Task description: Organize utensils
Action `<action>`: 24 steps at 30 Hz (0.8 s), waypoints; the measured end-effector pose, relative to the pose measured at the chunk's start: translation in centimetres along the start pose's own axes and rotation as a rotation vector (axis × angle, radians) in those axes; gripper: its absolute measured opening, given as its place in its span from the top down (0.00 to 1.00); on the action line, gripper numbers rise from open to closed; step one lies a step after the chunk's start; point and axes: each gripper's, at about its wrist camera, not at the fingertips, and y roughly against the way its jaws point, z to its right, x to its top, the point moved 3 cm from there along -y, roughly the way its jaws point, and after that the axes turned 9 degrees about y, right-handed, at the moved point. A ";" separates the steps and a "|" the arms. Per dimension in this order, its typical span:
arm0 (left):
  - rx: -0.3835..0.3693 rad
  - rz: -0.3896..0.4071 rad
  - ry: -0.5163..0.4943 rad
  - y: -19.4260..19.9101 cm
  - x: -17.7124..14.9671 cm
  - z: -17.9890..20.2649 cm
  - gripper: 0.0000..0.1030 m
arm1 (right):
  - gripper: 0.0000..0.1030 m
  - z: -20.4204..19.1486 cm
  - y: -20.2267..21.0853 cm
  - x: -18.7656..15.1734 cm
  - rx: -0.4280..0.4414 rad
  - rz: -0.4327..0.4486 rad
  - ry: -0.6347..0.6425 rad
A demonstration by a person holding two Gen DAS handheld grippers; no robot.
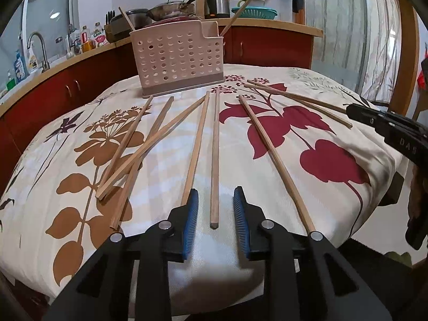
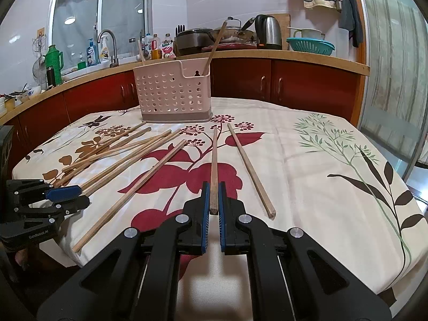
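Several wooden chopsticks lie spread on the floral tablecloth [image 1: 334,123]. A pink perforated utensil holder [image 1: 178,58] stands at the far side and holds two chopsticks; it also shows in the right wrist view [image 2: 174,96]. My left gripper [image 1: 215,200] is open, its blue pads on either side of the near end of one chopstick [image 1: 214,160]. My right gripper [image 2: 213,195] is shut on the near end of another chopstick [image 2: 214,160], which still rests on the cloth. The left gripper [image 2: 64,198] shows at the left of the right wrist view.
A loose chopstick [image 2: 251,171] lies just right of the held one. A kitchen counter [image 2: 294,56] behind the table carries a kettle [image 2: 268,32], pans, bottles and a teal colander. The table's near edge drops off below both grippers.
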 end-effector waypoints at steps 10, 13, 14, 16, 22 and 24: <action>0.025 0.010 -0.025 0.4 0.2 -0.4 0.94 | 0.94 0.1 0.5 0.4 -0.001 0.016 -0.003; 0.034 0.047 -0.021 1.4 1.1 -0.7 0.93 | 0.94 0.1 1.2 1.0 -0.004 0.032 0.000; 0.039 0.061 -0.022 1.8 1.4 -0.8 0.93 | 0.94 0.1 1.4 1.1 -0.005 0.036 0.000; 0.047 0.092 -0.026 2.7 2.2 -1.0 0.93 | 0.94 0.0 1.9 1.7 -0.008 0.053 0.003; 0.056 0.180 -0.020 5.5 4.2 -1.4 0.93 | 0.94 -0.4 3.7 3.6 -0.013 0.102 0.019; 0.056 0.206 -0.018 6.2 4.9 -1.5 0.93 | 0.94 -0.6 4.3 4.3 -0.012 0.120 0.025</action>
